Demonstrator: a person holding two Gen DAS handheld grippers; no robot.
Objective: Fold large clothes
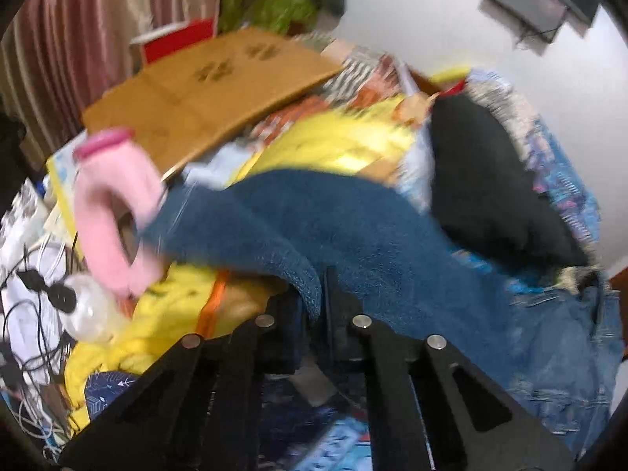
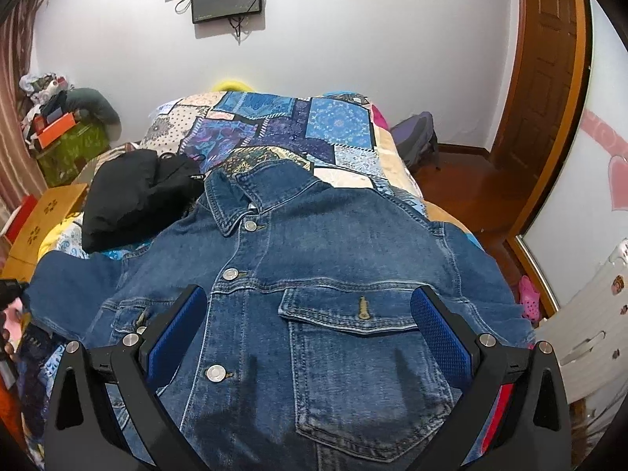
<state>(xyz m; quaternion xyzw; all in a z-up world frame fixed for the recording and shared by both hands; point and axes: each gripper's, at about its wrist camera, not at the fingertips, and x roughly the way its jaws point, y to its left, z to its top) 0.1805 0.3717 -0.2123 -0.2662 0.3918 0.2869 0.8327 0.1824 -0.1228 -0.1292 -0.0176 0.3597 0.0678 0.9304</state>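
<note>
Two wrist views show a bed covered by a patchwork quilt (image 2: 314, 125) in blues and creams, filling the middle of the right wrist view, with a white wall behind it and a dark screen (image 2: 226, 0) mounted at upper centre. A wooden door (image 2: 549, 78) stands at upper right, and a striped curtain (image 1: 78, 39) hangs at upper left of the left wrist view. A cardboard box (image 1: 208, 90) with small printed marks, too blurred to read, sits left of centre there, near a black garment (image 2: 133, 200). No readable writing shows anywhere.

The denim jacket (image 2: 333, 274) lies front up across the quilt, collar toward the wall, buttons done up. The right gripper (image 2: 308, 325) points down over its chest pocket, jaws spread wide, blue pads clear of the cloth. The left gripper (image 1: 314, 306), low in its blurred frame, is clamped tight on the folded edge of the jacket's sleeve (image 1: 306, 235).
</note>
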